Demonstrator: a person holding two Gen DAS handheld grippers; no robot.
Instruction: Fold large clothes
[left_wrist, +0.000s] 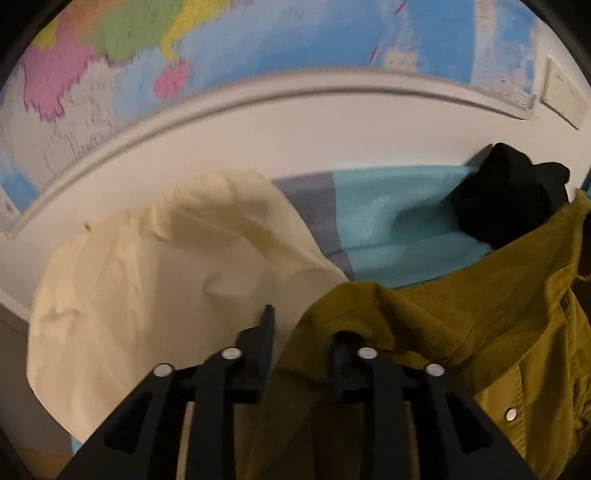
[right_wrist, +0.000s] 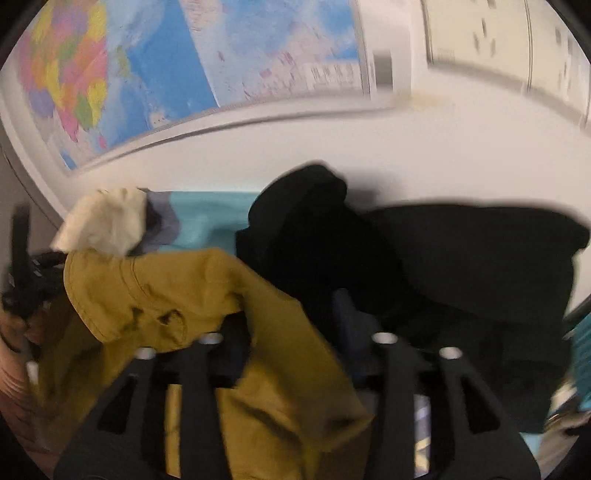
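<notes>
Mustard-yellow woven cotton makes the large jacket (left_wrist: 461, 332), which lies crumpled on the turquoise bed sheet (left_wrist: 399, 221), beside a cream garment (left_wrist: 147, 277). In the left wrist view, cloth drapes between the parted jaws of the left gripper (left_wrist: 304, 325); they look released. In the right wrist view, the right gripper (right_wrist: 291, 314) stands open over the jacket, near black clothes (right_wrist: 461, 258). The fabric seems soft and limp, moderately heavy; I would take the collar or shoulder seams.

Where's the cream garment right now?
Left wrist view: the cream garment fills the left side, against the white wall, beside the mustard jacket.
</notes>
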